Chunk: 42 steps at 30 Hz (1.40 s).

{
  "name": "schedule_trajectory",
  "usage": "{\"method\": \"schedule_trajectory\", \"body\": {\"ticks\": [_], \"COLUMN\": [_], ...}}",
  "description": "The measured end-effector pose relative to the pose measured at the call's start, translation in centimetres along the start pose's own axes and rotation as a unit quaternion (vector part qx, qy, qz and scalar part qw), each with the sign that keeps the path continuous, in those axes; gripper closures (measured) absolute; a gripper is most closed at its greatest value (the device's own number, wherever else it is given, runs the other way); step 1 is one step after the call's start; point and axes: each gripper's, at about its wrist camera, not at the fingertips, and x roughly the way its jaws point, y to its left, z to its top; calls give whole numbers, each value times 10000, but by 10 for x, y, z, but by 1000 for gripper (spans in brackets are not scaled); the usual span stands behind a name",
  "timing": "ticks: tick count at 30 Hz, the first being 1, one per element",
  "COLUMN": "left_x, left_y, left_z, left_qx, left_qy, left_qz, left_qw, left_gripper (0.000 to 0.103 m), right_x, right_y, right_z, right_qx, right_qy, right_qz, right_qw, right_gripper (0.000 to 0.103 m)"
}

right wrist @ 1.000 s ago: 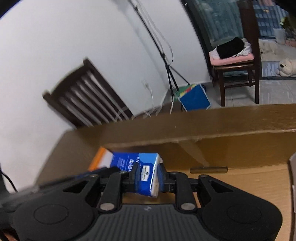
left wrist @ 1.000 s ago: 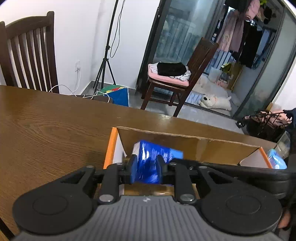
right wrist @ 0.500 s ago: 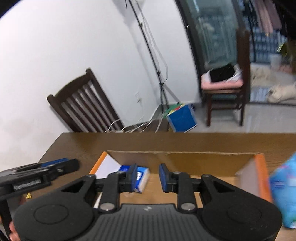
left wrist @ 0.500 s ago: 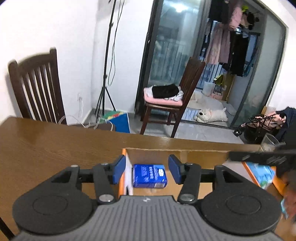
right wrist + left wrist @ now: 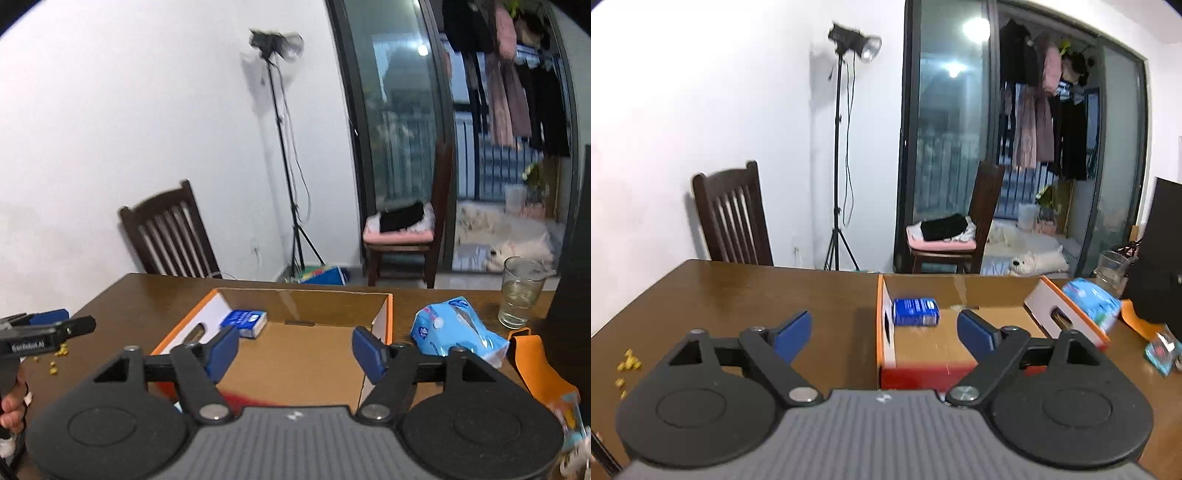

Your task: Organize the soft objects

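Both hand-held grippers, left point(image 5: 884, 332) and right point(image 5: 295, 352), have just been opening and stand empty; the small blue tissue pack point(image 5: 916, 312) lies in the orange-edged cardboard box point(image 5: 886, 365). Reaching for the light-blue soft wipes packet point(image 5: 458, 332) on the brown wooden tabletop point(image 5: 147, 291) could knock over the nearby clear drinking glass point(image 5: 521, 293)

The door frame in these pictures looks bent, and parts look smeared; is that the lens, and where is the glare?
Right wrist view: the door frame bows, typical of a fisheye lens; the orange thing at the right edge smears. Left wrist view: a lamp's reflection glares in the glass door, and the light-blue soft pack is blurred, while the blue packet in the box stays fairly sharp.
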Motion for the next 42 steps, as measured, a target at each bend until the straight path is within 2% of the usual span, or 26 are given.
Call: {"method": "schedule_trajectory", "body": {"ticks": [4, 6, 9, 15, 20, 26, 33, 37, 42], "left_x": [-66, -93, -130, -179, -196, -186, -162, -132, -72], "left_y": [-13, -20, -24, -21, -19, -23, -31, -26, -26], "left_z": [-47, -65, -91, -138, -172, -181, -179, -171, -153], "left_qx": [73, 127, -54, -332, -378, -304, -200, -422, -773], "left_qy": [-398, -569, -663, -606, -252, -117, 44, 190, 429], "left_qz": [-66, -76, -175, -129, -182, -215, -283, -214, 12], "left_qw": [9992, 9983, 9976, 9975, 9988, 9992, 9994, 9987, 9961], "left_gripper": [4, 3, 2, 0, 0, 0, 0, 0, 0], "right_x": [-48, -71, -92, -124, -142, -141, -128, -112, -82], "right_y": [22, 34, 46, 62, 71, 76, 74, 75, 77], "right_z": [-43, -66, -95, -167, -223, -255, -250, -242, -232], "right_qx": [-218, -320, -359, -283, -84, -57, -55, -74, -52], "right_qy": [-332, -507, -607, -532, -162, 143, 149, 162, 247], "right_qz": [81, 89, 152, 81, -60, -140, -242, -40, 48], "right_qw": [9992, 9982, 9974, 9982, 9998, 9998, 9996, 9998, 9997], "right_gripper": [28, 24, 21, 19, 19, 19, 20, 21, 24]}}
